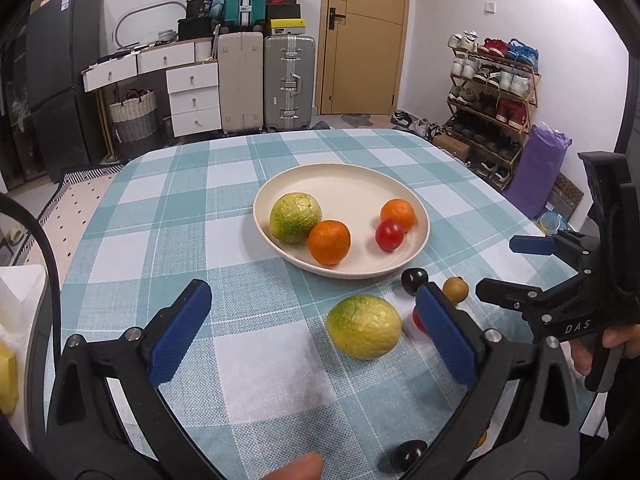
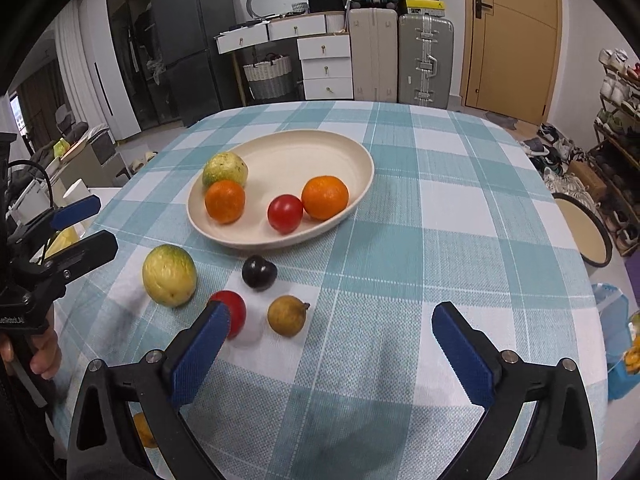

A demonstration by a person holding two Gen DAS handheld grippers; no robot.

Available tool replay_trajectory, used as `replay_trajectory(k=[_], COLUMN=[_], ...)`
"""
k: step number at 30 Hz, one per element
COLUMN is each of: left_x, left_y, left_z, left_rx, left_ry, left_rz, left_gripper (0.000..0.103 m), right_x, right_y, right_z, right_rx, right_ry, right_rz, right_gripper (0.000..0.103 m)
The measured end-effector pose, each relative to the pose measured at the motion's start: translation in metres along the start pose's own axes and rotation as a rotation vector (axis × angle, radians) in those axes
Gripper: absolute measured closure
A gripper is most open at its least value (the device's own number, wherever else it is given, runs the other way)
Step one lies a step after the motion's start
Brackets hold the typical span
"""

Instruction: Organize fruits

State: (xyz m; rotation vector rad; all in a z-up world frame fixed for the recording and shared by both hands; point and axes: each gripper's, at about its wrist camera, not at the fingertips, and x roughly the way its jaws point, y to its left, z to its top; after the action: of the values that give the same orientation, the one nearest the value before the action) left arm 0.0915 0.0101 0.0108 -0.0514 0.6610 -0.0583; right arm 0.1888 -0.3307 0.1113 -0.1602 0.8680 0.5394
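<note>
A cream plate point(image 1: 340, 184) point(image 2: 288, 156) holds a green-yellow fruit point(image 1: 295, 218), two oranges point(image 1: 329, 242) point(image 1: 398, 214) and a red tomato point(image 1: 389, 235). On the checked cloth in front of it lie another green-yellow fruit point(image 1: 363, 327) point(image 2: 169, 275), a dark plum point(image 2: 259, 272), a brown round fruit point(image 2: 287, 315) and a red fruit point(image 2: 234, 312) partly behind a finger. My left gripper point(image 1: 313, 288) point(image 2: 105, 224) stands open and empty, left of the loose green-yellow fruit. My right gripper point(image 2: 331, 308) point(image 1: 504, 268) is open and empty, right of the brown fruit.
A second dark plum point(image 1: 408, 454) lies near the table's front edge under my left gripper. A round stool point(image 2: 584, 232) and a blue container point(image 2: 616, 332) sit off the table's right side. Suitcases, drawers and a shoe rack stand beyond the table.
</note>
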Motion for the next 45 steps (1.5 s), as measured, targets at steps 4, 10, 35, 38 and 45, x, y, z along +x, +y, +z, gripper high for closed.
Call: replay_trajectory(k=[4, 10, 35, 38, 45], left_x=[0.003, 0.008, 0.018, 0.018, 0.027], left_y=[-0.001, 0.003, 0.008, 0.008, 0.003], left_z=[-0.004, -0.011, -0.022, -0.020, -0.018], left_rx=[-0.007, -0.040, -0.081, -0.094, -0.079], left_ry=[0.010, 0.043, 0.094, 0.091, 0.119], left_rz=[-0.004, 0.017, 0.047, 0.042, 0.045], left_gripper=[0.001, 0.001, 0.001, 0.001, 0.001], right_x=[0.001, 0.005, 0.030, 0.030, 0.030], right_y=[0.000, -0.001, 0.011, 0.012, 0.014], right_z=[-0.004, -0.005, -0.006, -0.006, -0.003], right_rx=[0.006, 0.025, -0.077, -0.085, -0.094], right_ry=[0.020, 0.060, 0.124, 0.122, 0.117], right_rz=[-0.014, 0.020, 0.095, 0.102, 0.128], right_gripper=[0.000, 0.000, 0.029, 0.035, 0.050])
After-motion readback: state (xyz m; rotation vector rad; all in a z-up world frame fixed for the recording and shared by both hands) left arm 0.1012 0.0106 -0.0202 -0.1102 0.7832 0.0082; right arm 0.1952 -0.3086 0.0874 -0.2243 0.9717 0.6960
